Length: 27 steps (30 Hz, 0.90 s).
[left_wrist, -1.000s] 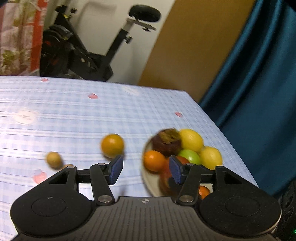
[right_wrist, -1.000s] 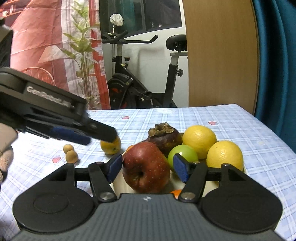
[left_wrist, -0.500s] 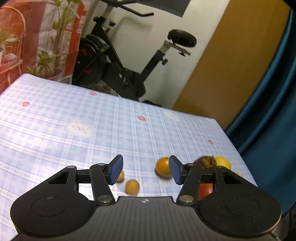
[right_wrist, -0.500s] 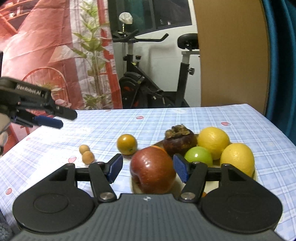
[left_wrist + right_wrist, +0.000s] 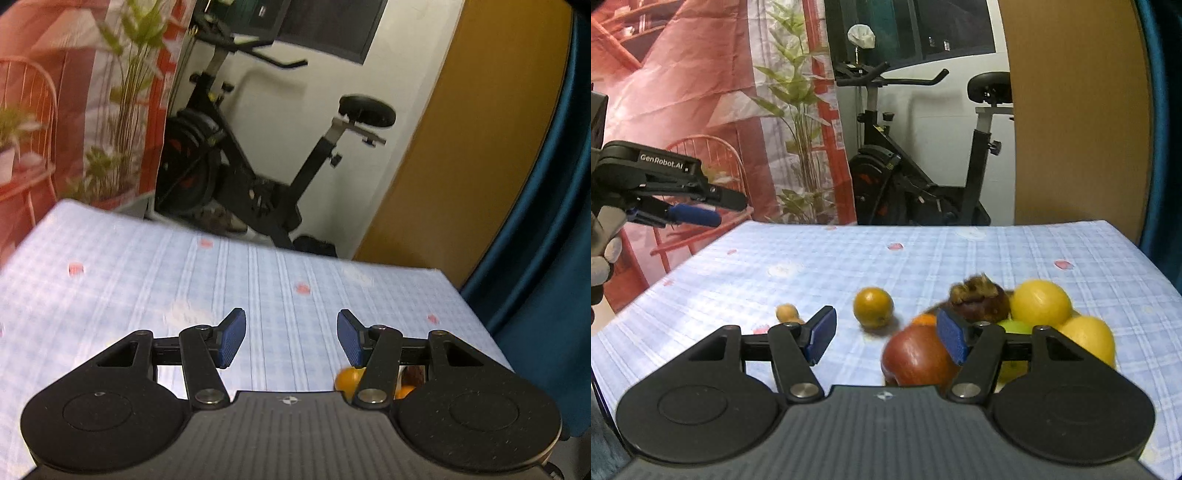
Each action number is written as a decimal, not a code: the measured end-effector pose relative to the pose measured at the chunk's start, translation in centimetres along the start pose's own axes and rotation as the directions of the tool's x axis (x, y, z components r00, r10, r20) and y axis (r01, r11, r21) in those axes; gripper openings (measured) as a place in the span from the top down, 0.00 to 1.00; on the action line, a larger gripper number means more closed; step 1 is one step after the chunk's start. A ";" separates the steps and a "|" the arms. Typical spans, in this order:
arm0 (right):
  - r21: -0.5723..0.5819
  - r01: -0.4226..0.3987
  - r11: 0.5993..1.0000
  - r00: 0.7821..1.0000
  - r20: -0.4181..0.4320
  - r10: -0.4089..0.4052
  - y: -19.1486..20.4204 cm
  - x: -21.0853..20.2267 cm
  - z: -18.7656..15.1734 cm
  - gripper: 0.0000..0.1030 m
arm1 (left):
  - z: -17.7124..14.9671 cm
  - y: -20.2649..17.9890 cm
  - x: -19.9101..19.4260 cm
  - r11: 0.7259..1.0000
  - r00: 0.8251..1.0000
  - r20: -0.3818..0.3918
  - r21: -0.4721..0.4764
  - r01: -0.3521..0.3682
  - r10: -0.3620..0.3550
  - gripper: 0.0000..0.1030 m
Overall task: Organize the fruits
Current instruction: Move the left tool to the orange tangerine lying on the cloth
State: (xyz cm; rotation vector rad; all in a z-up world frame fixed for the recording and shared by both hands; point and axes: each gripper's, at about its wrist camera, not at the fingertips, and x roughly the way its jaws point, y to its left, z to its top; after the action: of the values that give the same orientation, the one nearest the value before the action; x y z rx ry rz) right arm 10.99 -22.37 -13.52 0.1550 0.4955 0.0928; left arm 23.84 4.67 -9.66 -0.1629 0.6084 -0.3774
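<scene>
In the right wrist view a pile of fruit sits at the right: a red apple (image 5: 916, 356), a dark mangosteen (image 5: 980, 302), two lemons (image 5: 1039, 302), a green fruit (image 5: 1015, 326). A loose orange (image 5: 873, 307) and small brown fruits (image 5: 786, 313) lie on the checked tablecloth to the left of the pile. My right gripper (image 5: 886, 339) is open and empty, just left of the apple. My left gripper (image 5: 291, 343) is open and empty, held high; it shows at the far left in the right wrist view (image 5: 698, 210). The orange (image 5: 347, 376) peeks out behind its right finger.
The table has a blue checked cloth (image 5: 960, 258) with its far edge near an exercise bike (image 5: 923, 184). A brown panel (image 5: 1071, 110) and a blue curtain (image 5: 546, 258) stand at the right. A red chair and a plant stand at the left.
My left gripper has risen and tilted up, away from the fruit, which has dropped almost out of its view. My right gripper has pulled back and to the left of the apple.
</scene>
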 end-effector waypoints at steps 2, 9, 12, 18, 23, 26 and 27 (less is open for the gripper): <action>0.008 -0.009 1.000 1.000 0.003 0.009 0.1 0.5 0.8 0.38 | 0.9 -0.1 0.2 1.000 1.000 0.014 0.017 0.004 -0.004 0.45; -0.025 -0.015 1.000 0.999 -0.049 0.013 0.8 3.5 2.6 0.41 | 0.7 -0.2 3.4 0.996 0.996 -0.076 0.063 0.058 -0.053 0.45; -0.083 -0.011 0.997 0.992 -0.127 0.001 1.8 5.1 2.5 0.48 | -0.5 0.7 5.0 0.997 0.990 -0.121 0.030 0.076 -0.071 0.45; -0.162 -0.029 0.986 0.976 -0.218 -0.007 3.0 8.1 2.3 0.48 | -1.6 1.6 8.2 0.995 0.978 -0.180 -0.024 0.099 -0.102 0.45; -0.194 -0.049 0.980 0.962 -0.274 -0.006 3.3 10.4 2.8 0.48 | -1.6 2.0 9.6 0.990 0.970 -0.199 -0.051 0.130 -0.138 0.45; -0.228 -0.033 0.973 0.954 -0.297 -0.037 3.4 11.9 3.1 0.48 | -1.3 2.1 10.7 0.984 0.961 -0.221 -0.084 0.154 -0.169 0.45; -0.229 -0.029 0.973 0.951 -0.306 -0.044 3.3 12.3 3.1 0.48 | -1.2 1.9 11.1 0.982 0.956 -0.230 -0.086 0.166 -0.182 0.45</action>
State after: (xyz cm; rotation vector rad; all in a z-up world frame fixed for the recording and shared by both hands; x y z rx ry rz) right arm 23.10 -17.94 -16.03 -0.0931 0.7945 0.1680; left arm 32.08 2.03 -16.99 -0.2380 0.8459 -0.5525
